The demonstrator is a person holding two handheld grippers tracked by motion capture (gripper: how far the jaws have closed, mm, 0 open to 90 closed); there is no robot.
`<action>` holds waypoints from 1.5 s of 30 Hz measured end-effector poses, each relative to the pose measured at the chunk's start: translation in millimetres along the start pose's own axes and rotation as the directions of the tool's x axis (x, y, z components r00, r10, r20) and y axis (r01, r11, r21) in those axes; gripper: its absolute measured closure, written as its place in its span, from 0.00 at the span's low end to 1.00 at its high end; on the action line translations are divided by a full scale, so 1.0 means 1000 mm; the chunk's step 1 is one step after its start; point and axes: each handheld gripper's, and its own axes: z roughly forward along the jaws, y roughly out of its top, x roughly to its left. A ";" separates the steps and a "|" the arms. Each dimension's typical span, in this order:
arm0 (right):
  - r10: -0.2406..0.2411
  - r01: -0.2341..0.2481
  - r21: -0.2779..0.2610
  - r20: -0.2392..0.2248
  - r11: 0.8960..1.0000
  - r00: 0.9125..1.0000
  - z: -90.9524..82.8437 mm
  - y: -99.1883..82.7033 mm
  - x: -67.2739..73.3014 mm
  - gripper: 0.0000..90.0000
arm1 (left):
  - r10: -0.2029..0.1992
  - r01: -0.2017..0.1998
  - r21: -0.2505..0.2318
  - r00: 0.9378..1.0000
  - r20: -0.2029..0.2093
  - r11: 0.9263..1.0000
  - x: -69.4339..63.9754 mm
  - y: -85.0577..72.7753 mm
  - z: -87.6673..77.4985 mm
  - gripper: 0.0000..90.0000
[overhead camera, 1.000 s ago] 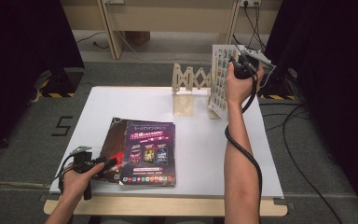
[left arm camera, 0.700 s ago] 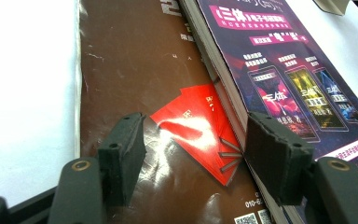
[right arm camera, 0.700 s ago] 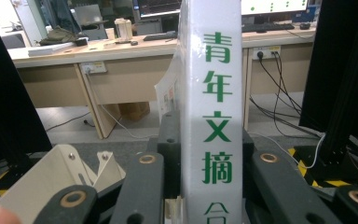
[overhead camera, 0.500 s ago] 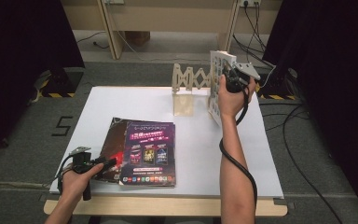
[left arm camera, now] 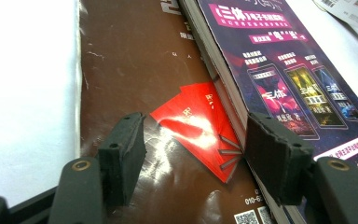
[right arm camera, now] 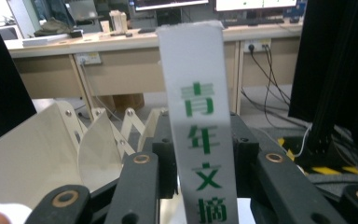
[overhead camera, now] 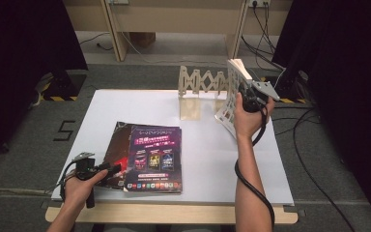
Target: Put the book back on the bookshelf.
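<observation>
The right gripper (overhead camera: 249,96) holds a white magazine (overhead camera: 229,96) by its spine, standing upright. In the right gripper view the spine (right arm camera: 200,130) with green letters sits between the two black jaws, and they look clamped on it. The jaws have just been opening a little, with the spine between them.

The landmark is the wooden folding rack (overhead camera: 200,87) at the far side of the table (overhead camera: 270,159). The white magazine is just beside the rack's right end, with its lower corner close to the table top. Two more magazines (overhead camera: 149,157) lie flat near the front, well apart from the rack. The left gripper (overhead camera: 99,169) waits at their left edge with its jaws apart, gripping nothing.

To do this step well, I think the magazine should stay straight up and line up with a gap in the rack. Lower it slowly. Let go only when the rack holds it, or it may tip over.
</observation>
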 end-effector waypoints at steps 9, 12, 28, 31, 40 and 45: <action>0.021 -0.021 0.041 -0.014 0.999 1.000 -0.007 -0.004 -0.013 0.78 | 0.001 -0.001 0.001 1.000 0.003 1.000 -0.001 0.000 0.000 0.41; 0.027 -0.026 0.058 -0.024 0.998 0.999 -0.007 -0.001 -0.015 0.78 | 0.000 0.000 0.001 1.000 0.004 1.000 0.000 0.000 0.000 0.41; 0.045 -0.035 0.157 -0.060 0.987 0.997 0.019 0.028 -0.028 0.71 | 0.001 -0.001 -0.004 1.000 0.003 1.000 0.002 0.002 -0.001 0.41; 0.010 0.001 0.196 -0.058 0.981 0.998 0.029 0.031 -0.029 0.69 | 0.003 -0.003 -0.001 1.000 0.003 1.000 0.001 0.002 -0.001 0.41; -0.040 0.049 0.270 -0.035 0.962 0.999 0.042 0.029 -0.024 0.80 | -0.002 0.002 -0.002 1.000 -0.001 1.000 0.003 0.002 -0.002 0.41; -0.056 0.061 0.272 -0.024 0.960 0.998 0.041 0.031 -0.021 0.82 | -0.002 0.002 0.000 1.000 -0.001 1.000 0.004 0.002 -0.002 0.41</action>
